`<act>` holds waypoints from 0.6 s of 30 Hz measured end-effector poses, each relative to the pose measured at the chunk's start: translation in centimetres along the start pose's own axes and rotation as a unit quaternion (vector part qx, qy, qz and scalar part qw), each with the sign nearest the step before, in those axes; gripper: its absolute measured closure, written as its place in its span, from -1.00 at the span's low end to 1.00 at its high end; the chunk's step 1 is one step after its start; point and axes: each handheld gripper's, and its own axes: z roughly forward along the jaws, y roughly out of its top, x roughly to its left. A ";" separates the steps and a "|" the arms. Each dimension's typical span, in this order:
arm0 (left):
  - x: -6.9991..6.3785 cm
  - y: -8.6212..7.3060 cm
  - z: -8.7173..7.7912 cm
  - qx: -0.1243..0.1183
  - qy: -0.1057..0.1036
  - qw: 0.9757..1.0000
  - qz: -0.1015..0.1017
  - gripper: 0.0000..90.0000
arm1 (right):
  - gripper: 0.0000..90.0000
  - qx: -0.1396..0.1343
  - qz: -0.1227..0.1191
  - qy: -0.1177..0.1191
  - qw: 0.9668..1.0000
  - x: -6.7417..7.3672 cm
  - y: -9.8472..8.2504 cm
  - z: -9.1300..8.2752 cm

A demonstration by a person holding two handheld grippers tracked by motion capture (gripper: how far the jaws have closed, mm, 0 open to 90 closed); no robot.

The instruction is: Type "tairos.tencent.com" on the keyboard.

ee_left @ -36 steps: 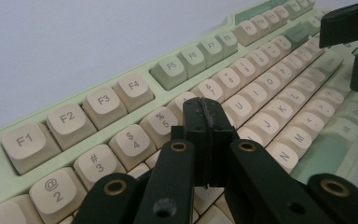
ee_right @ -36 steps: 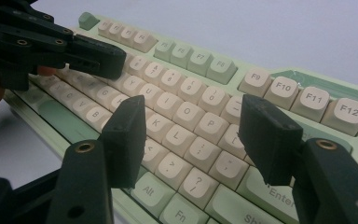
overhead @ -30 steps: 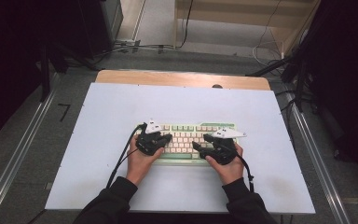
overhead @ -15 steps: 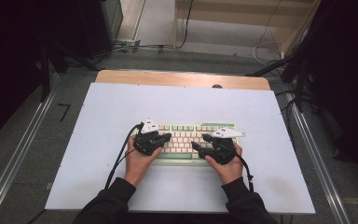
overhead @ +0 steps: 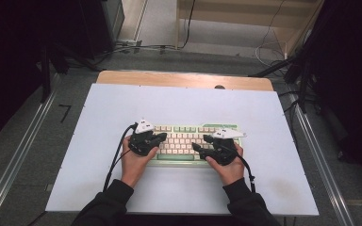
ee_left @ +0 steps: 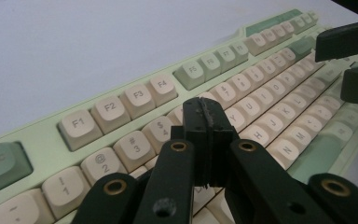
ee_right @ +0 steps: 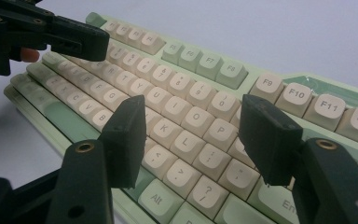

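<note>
Almost nothing had changed over the last second: both hands sat at the near edge of the keyboard (overhead: 188,141), which lay near the middle of the white table (overhead: 99,188), a little toward the near side, just as in the earlier high views. The left gripper (overhead: 156,138) hovered over the left end of the keys with its jaws pressed together and nothing between them; in the left gripper view those closed tips (ee_left: 207,116) hung low over the number row, around the 4 and 5 keys, though whether they touched a key could not be told. The right gripper (overhead: 199,146) hung over the right half of the board with its jaws apart and empty; in the right gripper view (ee_right: 200,135) the two pads framed the K, L and P keys from above without resting on them. Compared with the picture a second earlier, the left hand seemed to have shifted only very slightly and the right hand not at all, and neither pair of jaws had opened or closed. That stillness suggested the work, most likely pressing keys with the closed left tips, was paused at a key rather than moving on, with the right gripper waiting in reserve above its side.
</note>
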 end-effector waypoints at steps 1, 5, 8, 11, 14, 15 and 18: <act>0.1 0.0 -0.1 0.001 0.004 1.000 0.001 1.00 | -0.11 0.000 0.000 0.000 1.000 0.0 0.0 0.0; 0.5 -0.3 -0.1 0.008 0.013 1.000 -0.003 1.00 | -0.11 0.002 0.001 0.000 1.000 0.0 0.0 0.0; 0.7 -0.5 -0.1 0.011 0.018 1.000 -0.005 1.00 | -0.11 0.002 0.002 0.000 1.000 0.1 0.0 0.0; 0.8 -0.5 -0.1 0.014 0.021 1.000 -0.004 1.00 | -0.11 0.003 0.002 0.000 1.000 0.0 0.0 0.0; 0.8 -0.6 0.0 0.017 0.022 1.000 -0.002 1.00 | -0.11 0.003 0.002 0.000 1.000 0.0 0.0 0.0; 0.8 -0.6 0.0 0.018 0.023 1.000 0.000 1.00 | -0.11 0.004 0.002 0.000 1.000 0.0 0.0 0.0; 0.8 -0.6 0.0 0.018 0.023 1.000 0.000 1.00 | -0.11 0.003 0.002 0.000 1.000 0.0 0.0 0.0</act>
